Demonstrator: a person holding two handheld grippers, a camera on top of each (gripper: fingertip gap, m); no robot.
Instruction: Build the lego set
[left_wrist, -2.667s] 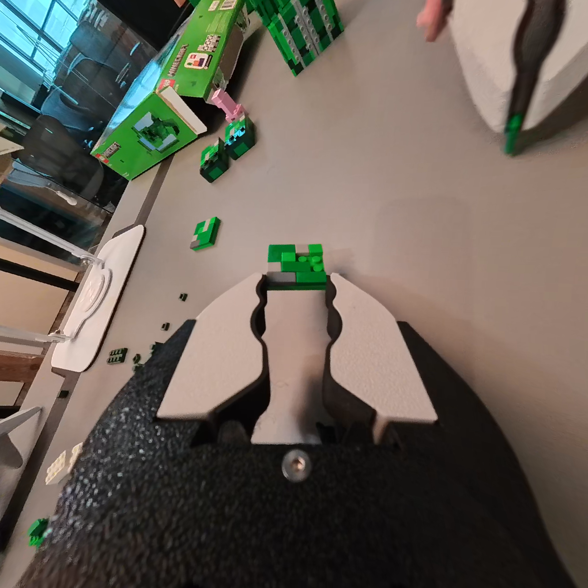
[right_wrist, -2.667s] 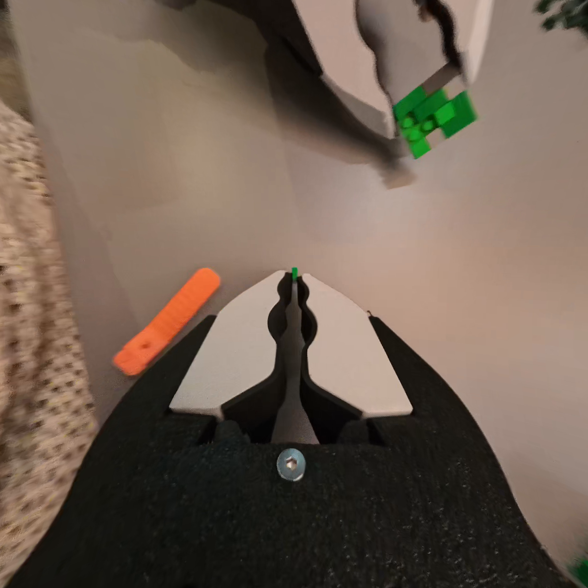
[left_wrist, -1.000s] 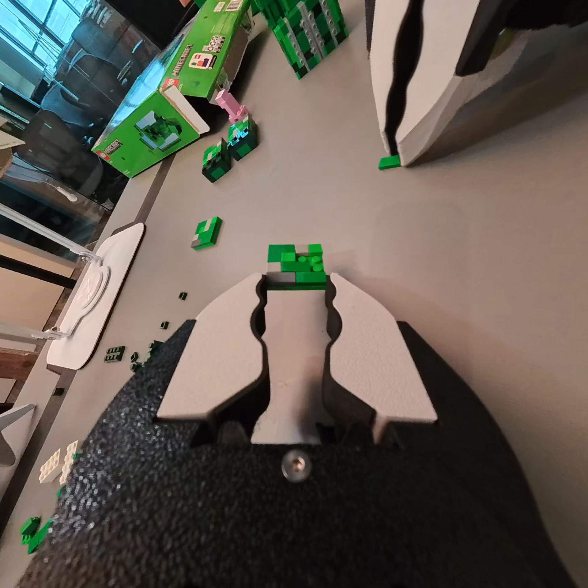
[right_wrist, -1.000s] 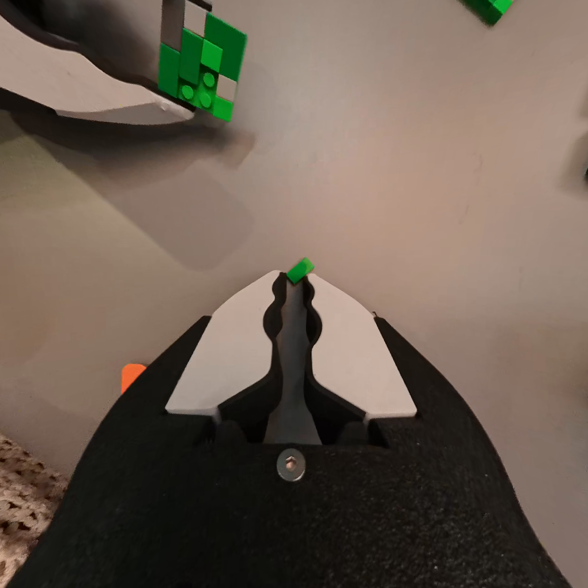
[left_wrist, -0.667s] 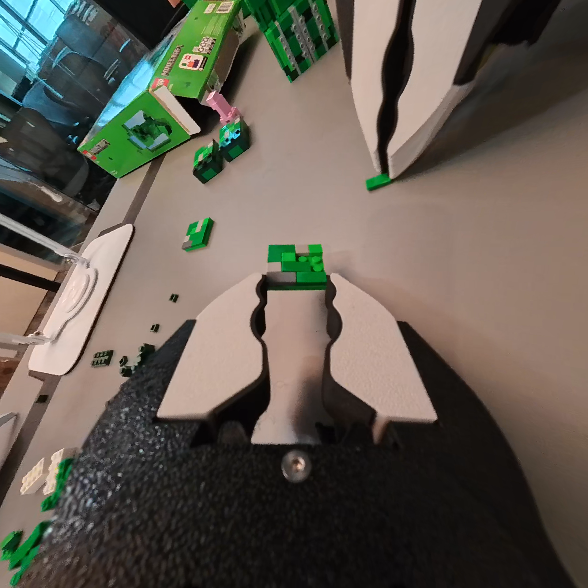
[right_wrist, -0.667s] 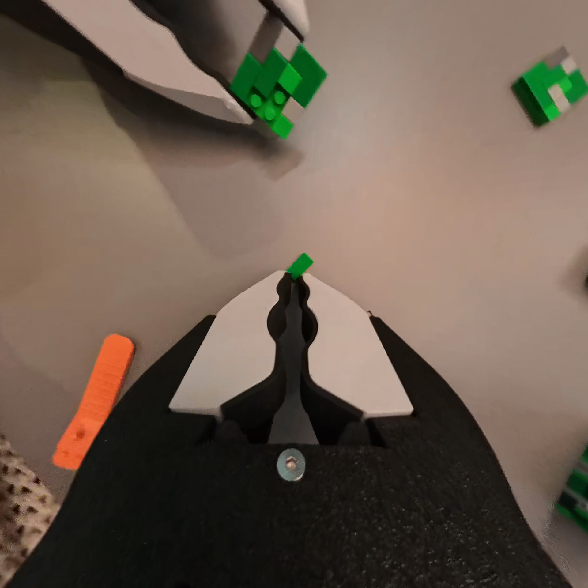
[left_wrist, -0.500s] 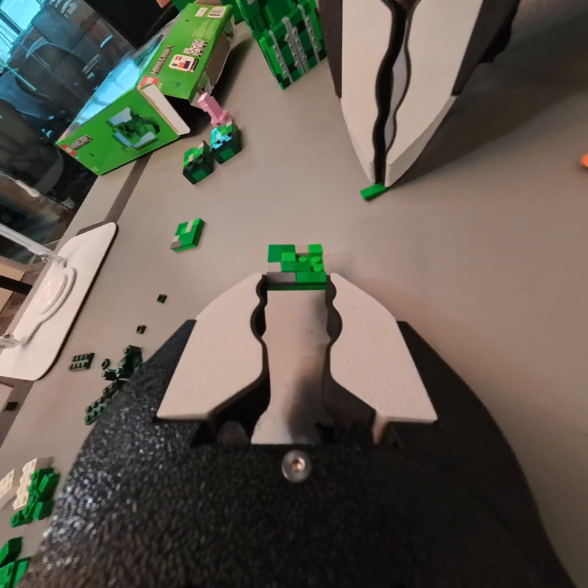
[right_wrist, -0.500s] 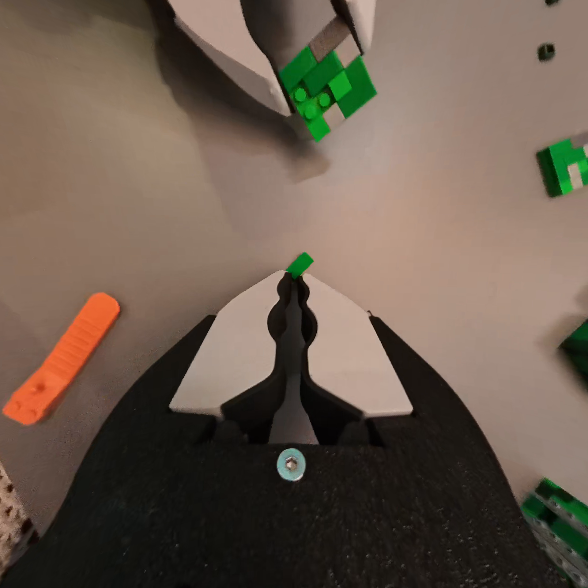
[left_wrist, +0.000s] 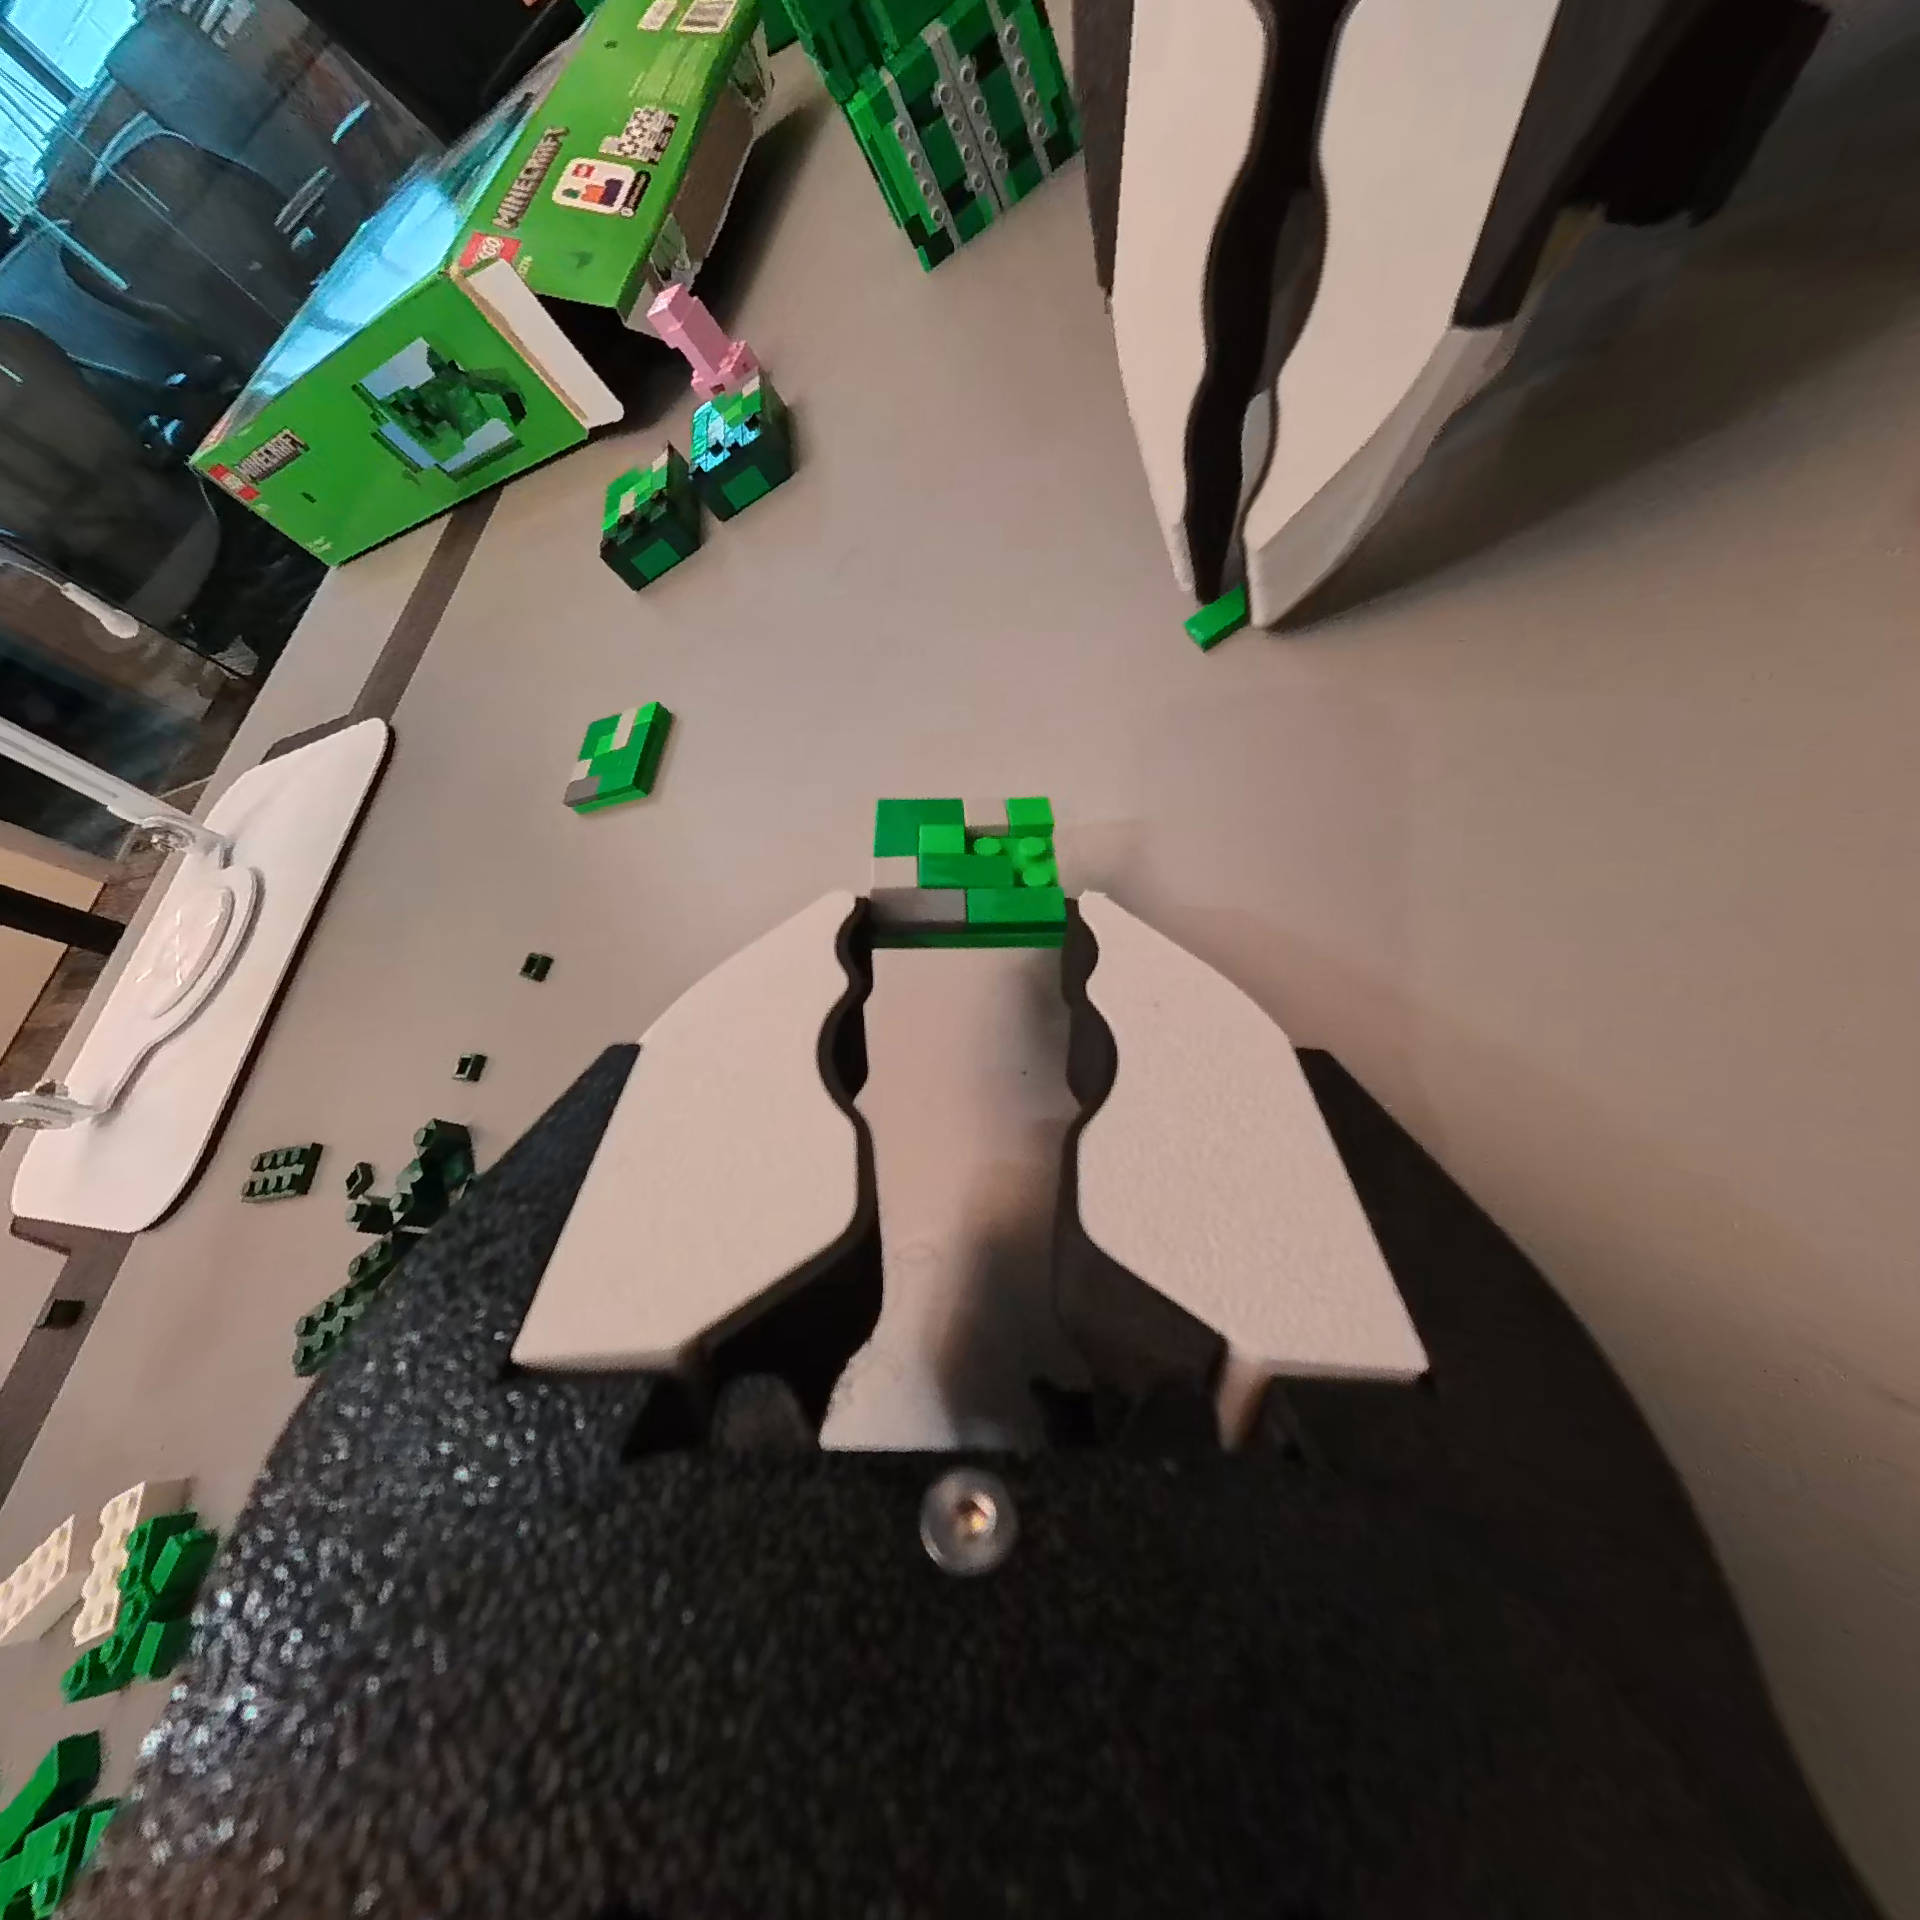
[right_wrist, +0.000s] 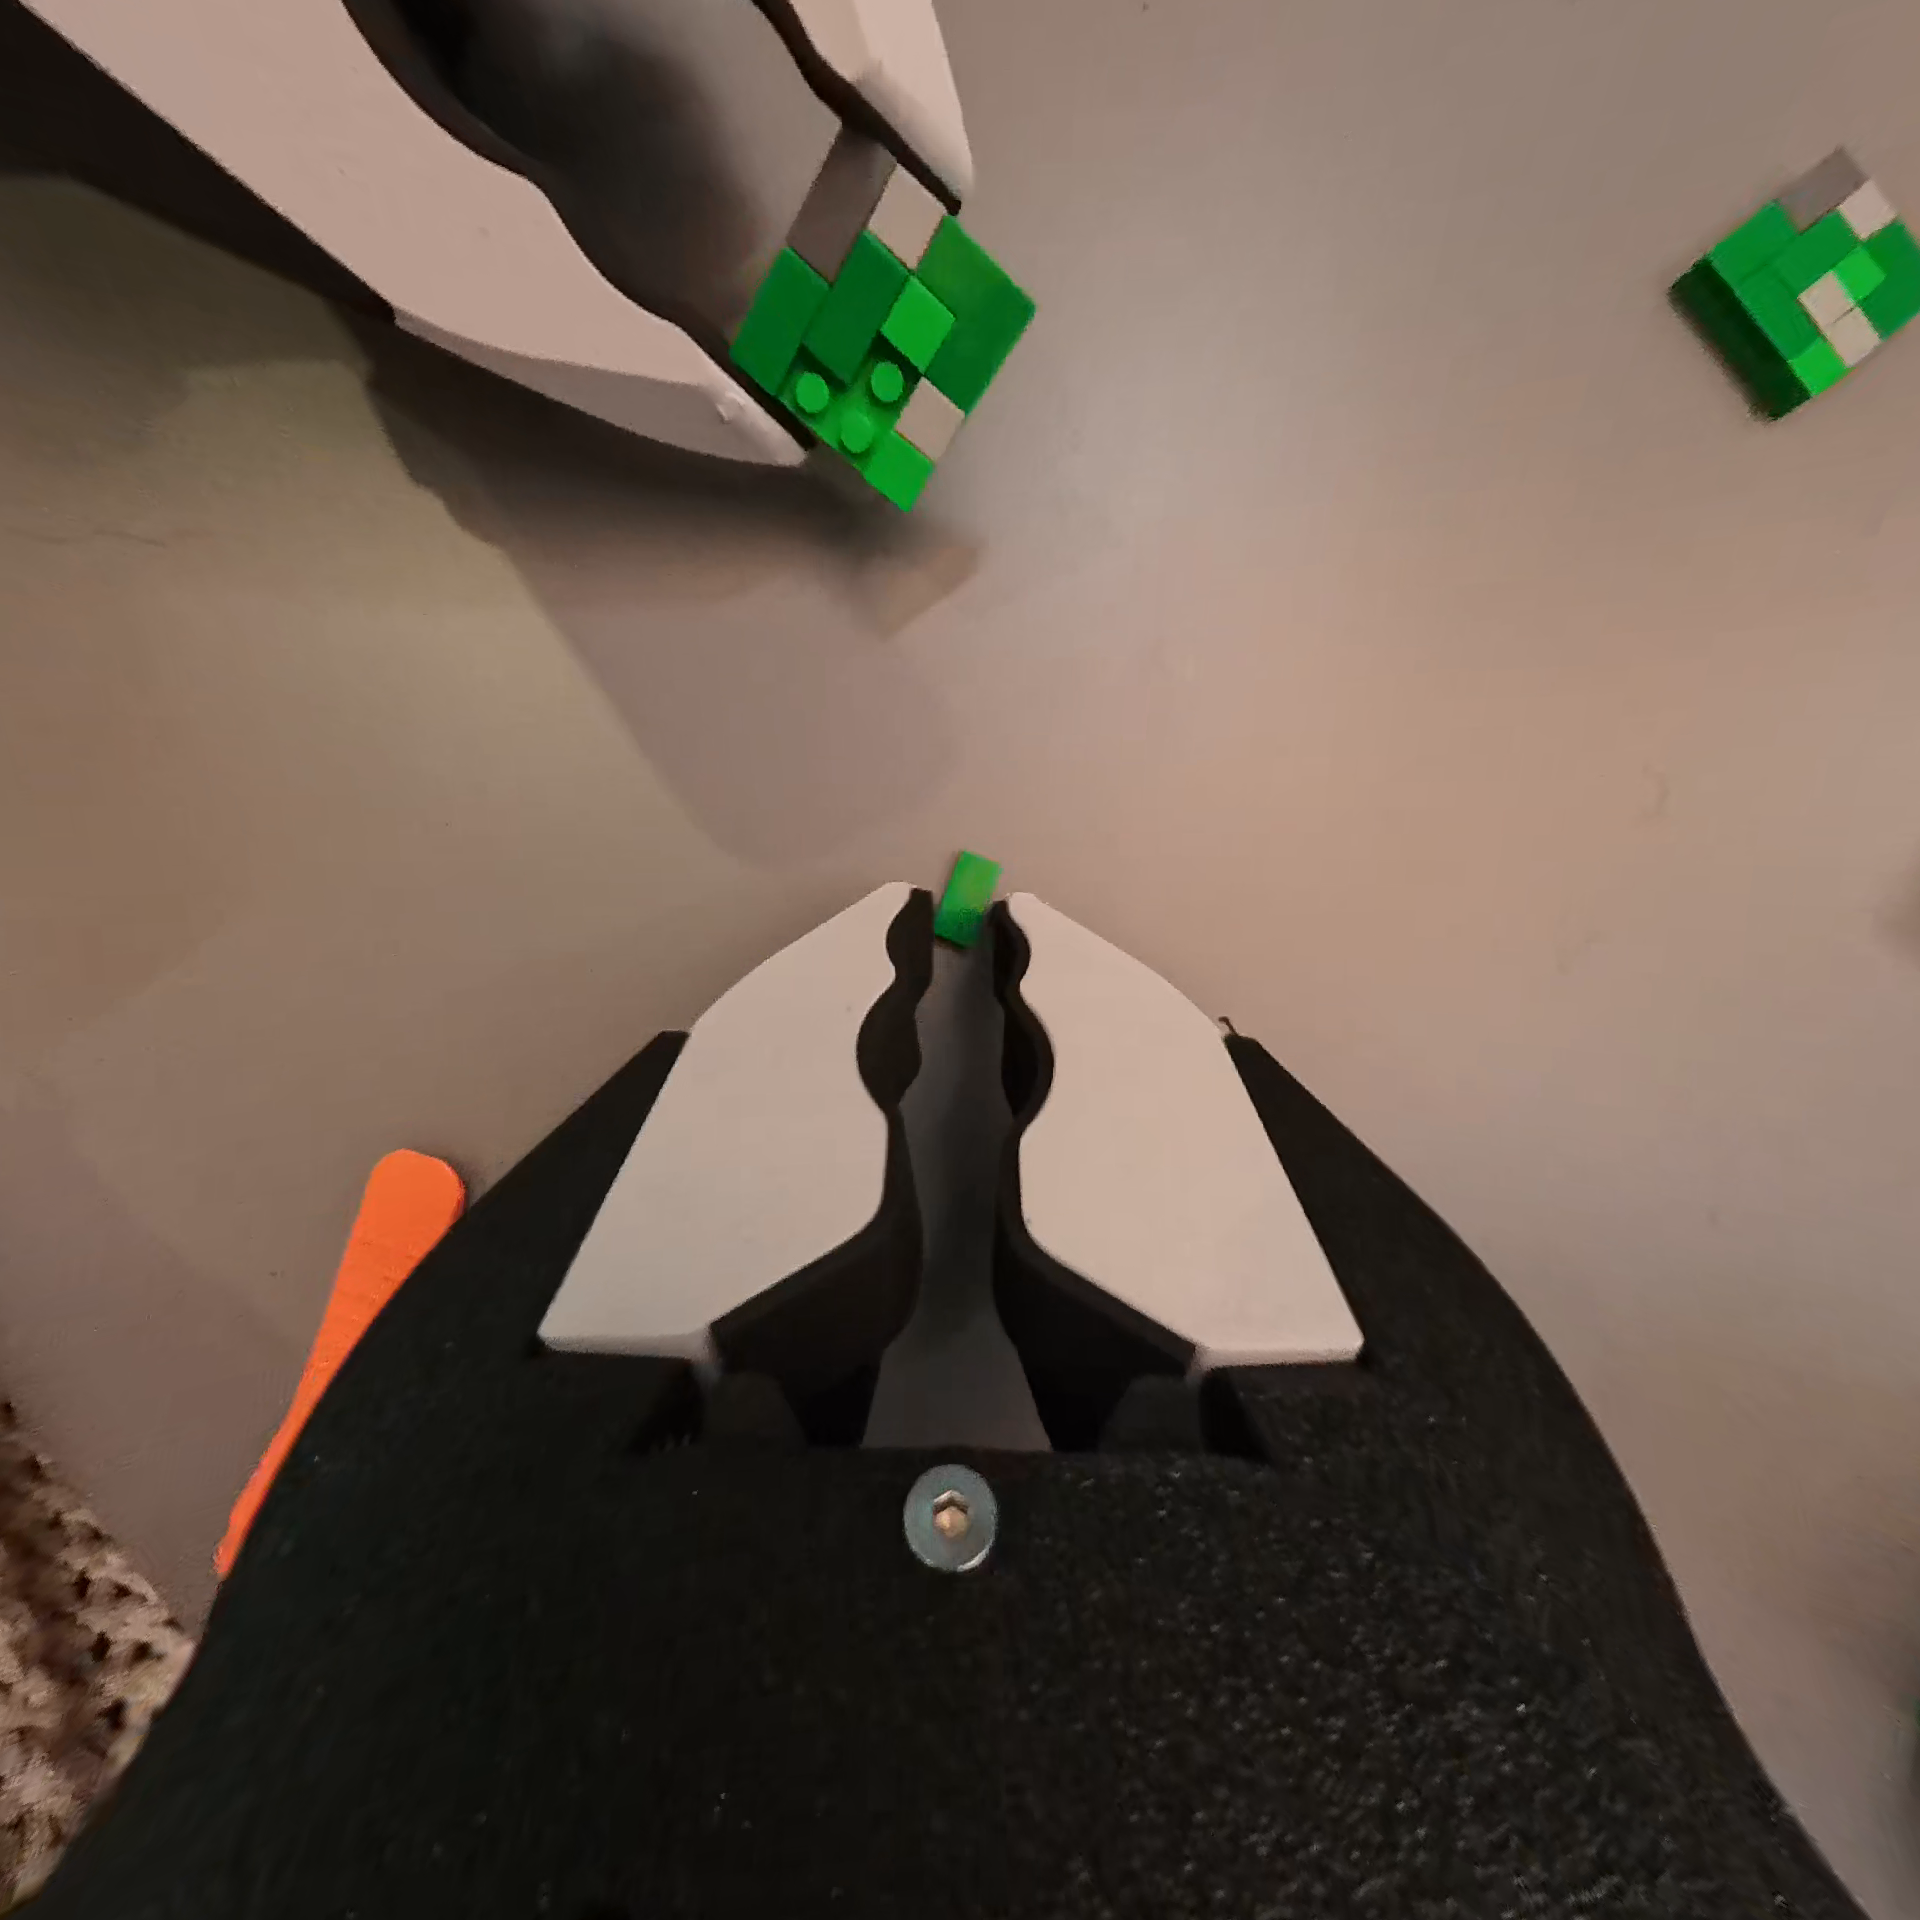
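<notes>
grey table (left_wrist: 1455, 935) | on it: green box (left_wrist: 436, 343), small green tile panel (left_wrist: 618, 756), two green cubes (left_wrist: 691, 488), dark green loose pieces (left_wrist: 395, 1195), white mat (left_wrist: 197, 987), orange brick separator (right_wrist: 353, 1309), small green tile (right_wrist: 964, 899)

My plate (left_wrist: 971, 868) is a patchwork of bright green, darker green and grey squares, and the tile (right_wrist: 966, 899) at my other tool's tips is plain bright green. My fingers (left_wrist: 717, 1122) are pale grey with black inner edges, set in speckled black bodies. The table (left_wrist: 1455, 935) is flat grey, the box (left_wrist: 457, 343) green with a white flap, the separator (right_wrist: 364, 1288) orange.
</notes>
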